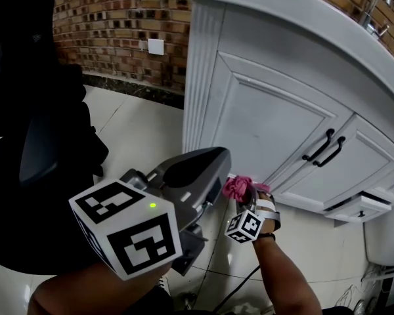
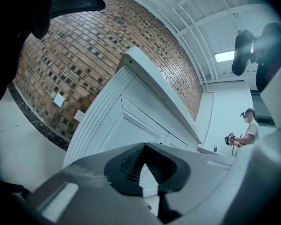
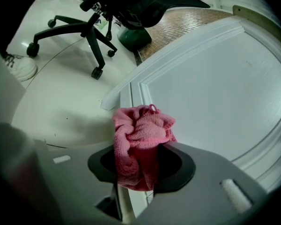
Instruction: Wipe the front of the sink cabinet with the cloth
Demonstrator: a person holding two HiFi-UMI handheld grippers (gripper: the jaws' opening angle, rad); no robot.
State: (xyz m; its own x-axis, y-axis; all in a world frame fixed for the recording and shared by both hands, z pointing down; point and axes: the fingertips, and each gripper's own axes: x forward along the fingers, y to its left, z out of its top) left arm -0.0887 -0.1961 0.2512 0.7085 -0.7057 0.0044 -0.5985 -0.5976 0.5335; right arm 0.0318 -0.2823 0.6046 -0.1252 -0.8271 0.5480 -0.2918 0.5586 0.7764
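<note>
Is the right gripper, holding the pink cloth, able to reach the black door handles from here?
Probably yes: the right gripper, shut on the pink cloth, sits at the lower corner of the cabinet door; nothing stands between it and the black handles.

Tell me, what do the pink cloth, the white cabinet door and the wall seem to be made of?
The pink cloth: soft looped fabric, probably microfibre or terry, judging by its fuzzy, bunched texture. The cabinet door: painted white, smooth satin sheen; likely wood or board beneath, hidden by paint. The wall: small brown brick or brick-look tiles with pale joints.
</note>
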